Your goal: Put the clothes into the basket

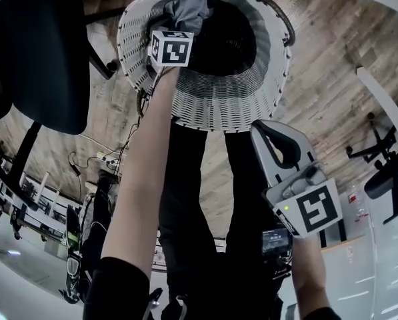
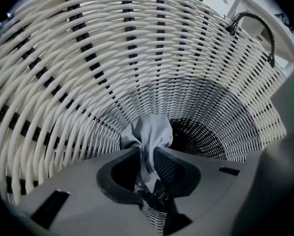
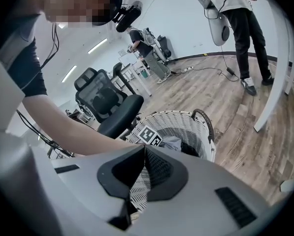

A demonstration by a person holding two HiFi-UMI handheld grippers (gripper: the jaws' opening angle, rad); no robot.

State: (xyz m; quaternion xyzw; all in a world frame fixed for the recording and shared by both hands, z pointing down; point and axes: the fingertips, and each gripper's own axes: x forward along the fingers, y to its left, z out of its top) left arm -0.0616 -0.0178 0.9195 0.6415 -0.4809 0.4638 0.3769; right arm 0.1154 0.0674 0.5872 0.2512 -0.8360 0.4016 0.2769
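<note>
The left gripper (image 2: 147, 152) pointed steeply down inside the white wicker basket (image 2: 82, 58), and its jaws were nearly together, pinching a fold of a grey garment (image 2: 151, 129) between them. The bunched cloth stood out beyond the jaw tips and hung within the basket, above its dark woven bottom (image 2: 198, 137) and near one side of the wall. The wicker wall rose close around that gripper on every side, and a dark loop handle (image 2: 257, 26) sat on the rim at the upper right of the left gripper view. From the head view, the bare left forearm (image 1: 145, 179) ran up to the basket's mouth, with the gripper's marker cube (image 1: 171, 49) just over the rim and the grey cloth showing beyond it. The right gripper (image 3: 145, 149) hung outside the basket, well apart from it, with its jaws closed tip to tip and nothing between them. In its own view, the left forearm crossed in front of the basket's near side. A black office chair (image 3: 110, 104) stood just beside the basket on the wooden floor (image 3: 245, 132). A curved white leg (image 3: 277, 77) rose to the right, cables and a power strip (image 3: 188, 69) lay farther back, and another person (image 3: 243, 28) stood in the distance.
</note>
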